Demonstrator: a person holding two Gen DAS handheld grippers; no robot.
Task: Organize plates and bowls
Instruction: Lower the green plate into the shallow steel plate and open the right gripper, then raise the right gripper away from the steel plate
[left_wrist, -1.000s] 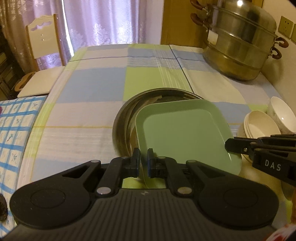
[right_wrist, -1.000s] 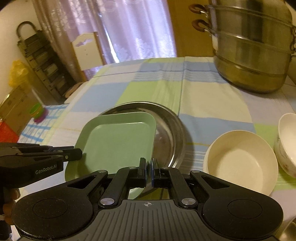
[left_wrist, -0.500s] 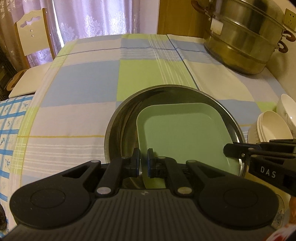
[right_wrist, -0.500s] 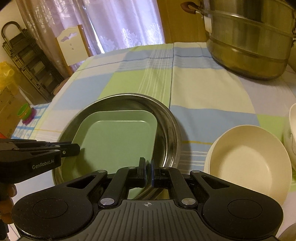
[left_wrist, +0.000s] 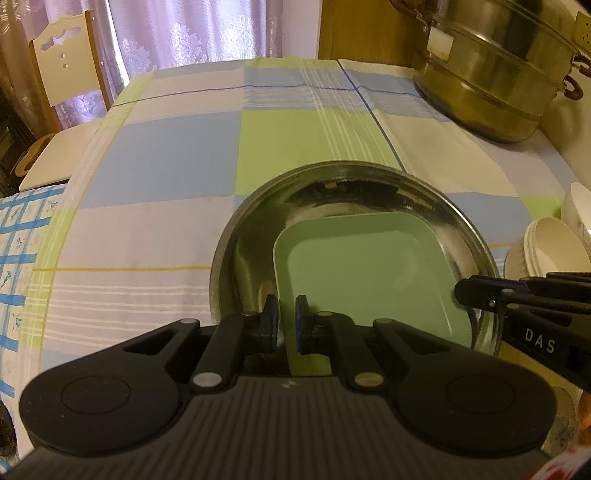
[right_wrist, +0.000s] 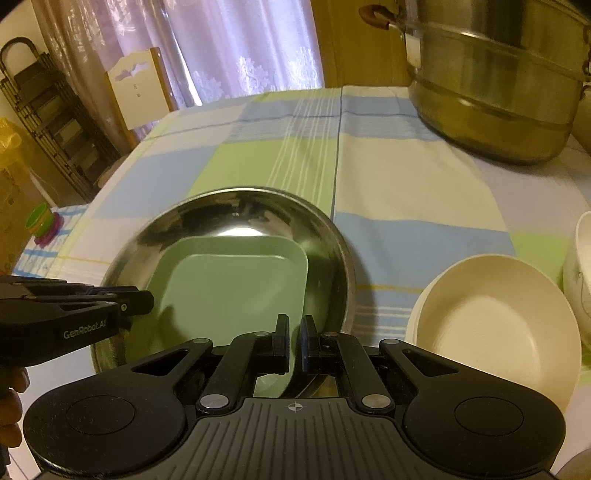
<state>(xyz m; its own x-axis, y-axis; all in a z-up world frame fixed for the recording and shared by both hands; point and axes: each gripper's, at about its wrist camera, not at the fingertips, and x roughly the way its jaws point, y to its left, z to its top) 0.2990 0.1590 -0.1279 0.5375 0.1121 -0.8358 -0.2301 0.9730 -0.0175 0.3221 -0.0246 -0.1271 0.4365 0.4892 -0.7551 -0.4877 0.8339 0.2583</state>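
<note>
A light green square plate (left_wrist: 364, 273) (right_wrist: 236, 291) lies inside a round steel pan (left_wrist: 332, 188) (right_wrist: 240, 206) on the checked tablecloth. My left gripper (left_wrist: 286, 314) has its jaws slightly apart around the plate's near left edge. My right gripper (right_wrist: 294, 332) has its jaws slightly apart around the plate's near right corner. Each gripper also shows in the other's view, the right one (left_wrist: 465, 293) and the left one (right_wrist: 146, 299). A stack of cream bowls (right_wrist: 495, 328) (left_wrist: 550, 251) stands right of the pan.
A large steel steamer pot (left_wrist: 495, 74) (right_wrist: 495, 85) stands at the table's back right. A white patterned bowl (right_wrist: 580, 266) (left_wrist: 578, 206) sits at the right edge. A chair (left_wrist: 59, 70) stands at the far left, beyond the table edge.
The green plate went down from over the pan's near rim into the pan. Both grippers moved forward with it, and their jaws have parted a little.
</note>
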